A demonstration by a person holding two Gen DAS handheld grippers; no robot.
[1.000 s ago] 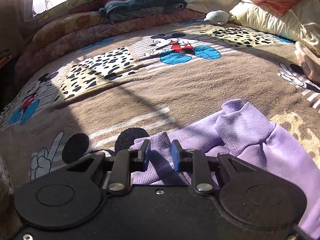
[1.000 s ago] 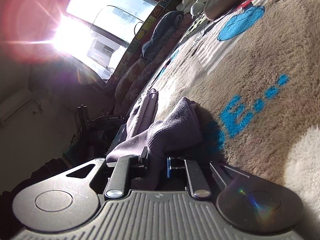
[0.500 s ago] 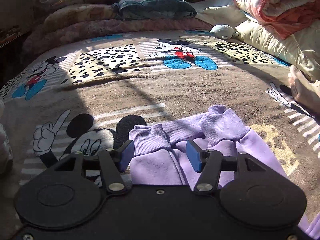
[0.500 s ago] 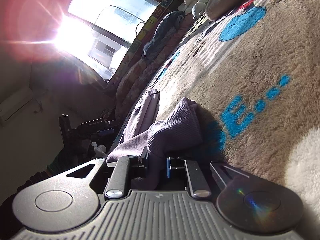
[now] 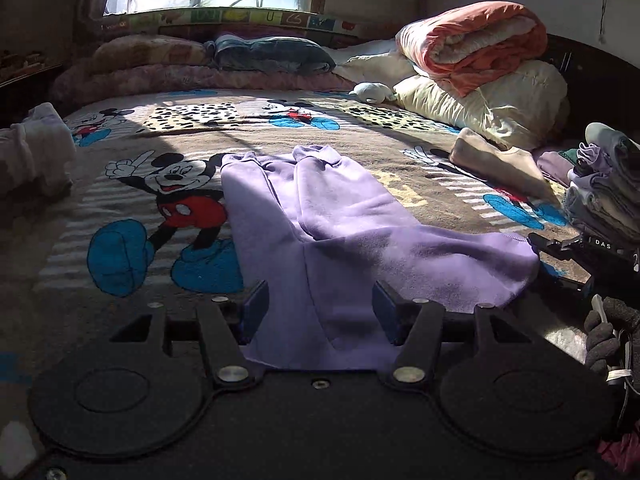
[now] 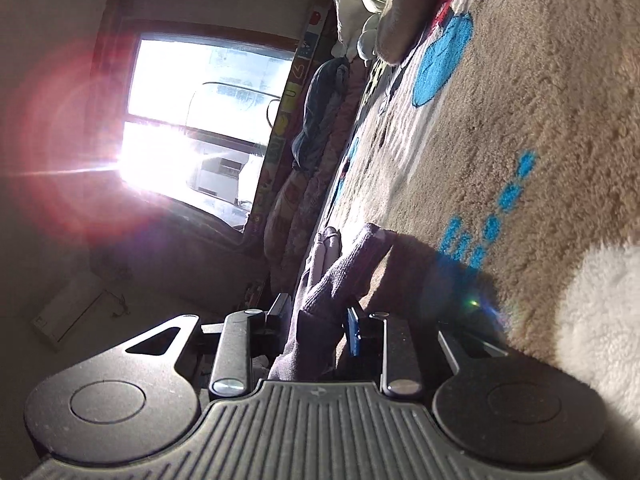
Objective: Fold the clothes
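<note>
Purple trousers lie flat along the Mickey Mouse blanket, with the two ribbed cuffs at the far end. My left gripper hovers open over the near end, the fabric showing between its blue pads but not pinched. My right gripper sits at the garment's right corner. In the right wrist view, that gripper is shut on a fold of ribbed purple fabric, low against the blanket. The part of the fabric inside the jaws is in shadow.
A stack of folded clothes stands at the right edge. An orange quilt roll rests on a cream pillow at the back right, with a beige cloth in front. A pale clothes heap lies at left. A gloved hand is near right.
My left gripper opened, let go of the ribbed cuff, and drew back and up to the near end. The right gripper kept its hold and tilted.
</note>
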